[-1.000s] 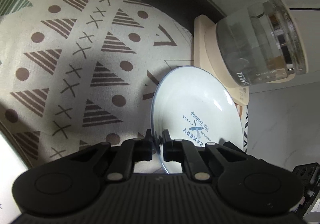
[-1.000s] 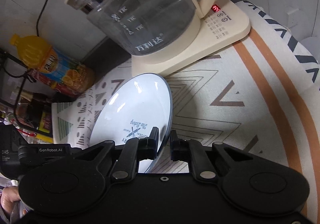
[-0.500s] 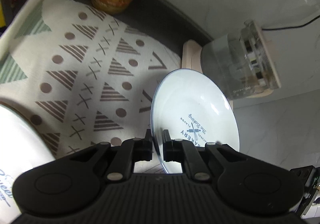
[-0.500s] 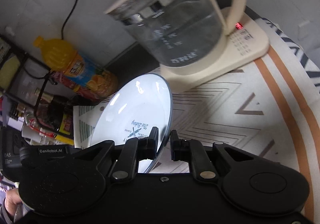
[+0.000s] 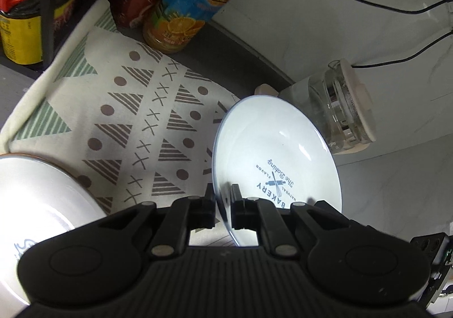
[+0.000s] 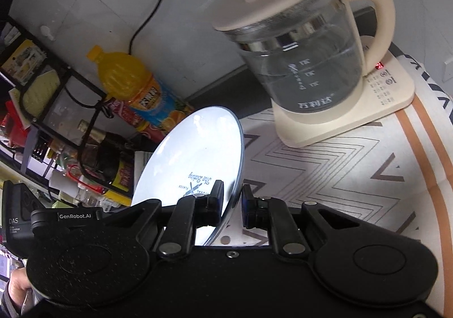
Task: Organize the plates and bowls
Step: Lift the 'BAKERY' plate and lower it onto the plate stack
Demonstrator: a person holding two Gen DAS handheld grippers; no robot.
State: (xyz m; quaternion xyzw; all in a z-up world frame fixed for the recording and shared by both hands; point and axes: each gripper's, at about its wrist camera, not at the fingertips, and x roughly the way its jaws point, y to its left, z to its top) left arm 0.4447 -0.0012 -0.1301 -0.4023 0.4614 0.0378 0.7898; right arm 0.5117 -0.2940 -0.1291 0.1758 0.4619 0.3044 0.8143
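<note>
plate: glossy white glazed ceramic, thin blue rim;
mat: matt woven cloth, printed;
kettle: clear glass, smooth cream plastic;
left gripper: matt black plastic, ribbed;
bottle: shiny plastic

Pale marble-look wall behind a dark countertop, patterned cloth (cables trailing above)

matte black grippers, silver pivot screws, white "genrobot.ai" lettering.
</note>
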